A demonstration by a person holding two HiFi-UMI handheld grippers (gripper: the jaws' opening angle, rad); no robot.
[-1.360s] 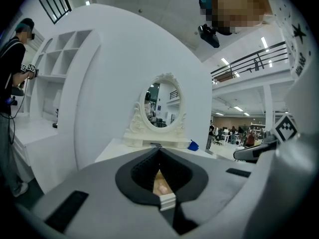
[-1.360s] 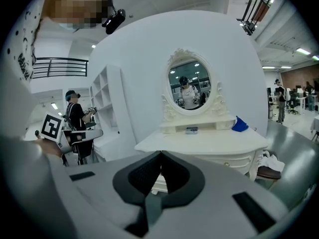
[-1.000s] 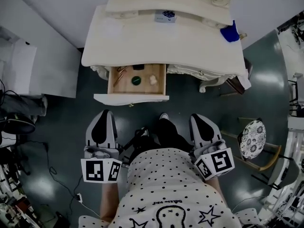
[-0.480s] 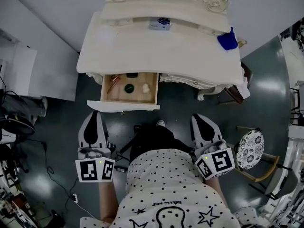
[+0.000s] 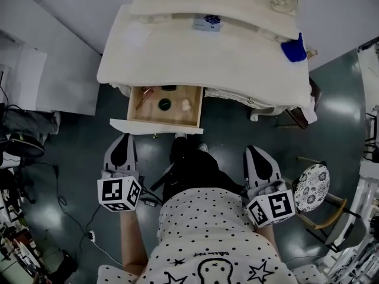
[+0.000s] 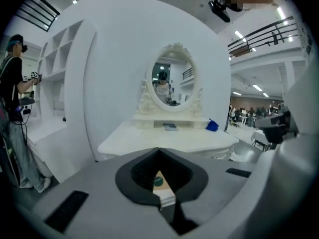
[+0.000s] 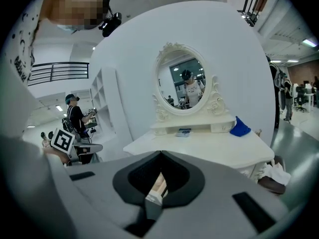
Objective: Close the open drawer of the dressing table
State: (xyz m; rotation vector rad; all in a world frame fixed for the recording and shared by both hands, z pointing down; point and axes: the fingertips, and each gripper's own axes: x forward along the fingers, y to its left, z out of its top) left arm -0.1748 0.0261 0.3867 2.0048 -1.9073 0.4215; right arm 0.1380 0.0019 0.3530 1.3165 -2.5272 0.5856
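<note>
The white dressing table (image 5: 201, 58) stands ahead of me with its left drawer (image 5: 157, 125) pulled out. Inside lie a green round thing (image 5: 164, 104), a small white thing (image 5: 186, 105) and a copper-coloured thing (image 5: 144, 97). My left gripper (image 5: 123, 139) is shut and empty, just short of the drawer front and a little left of its middle. Through the gap in its closed jaws (image 6: 159, 151) I see the drawer's inside. My right gripper (image 5: 255, 151) hangs shut and empty, right of the drawer, below the table's closed right side (image 7: 160, 153).
A blue cloth (image 5: 294, 48) and a small box (image 5: 208, 21) lie on the tabletop under an oval mirror (image 6: 172, 81). A patterned stool (image 5: 312, 186) stands at the right. Cables (image 5: 65, 212) run over the floor at the left. Another person (image 6: 12, 108) stands far left.
My left gripper has sunk and closed in on the drawer front. My right gripper has shifted slightly sideways. The drawer is as far out as before.
</note>
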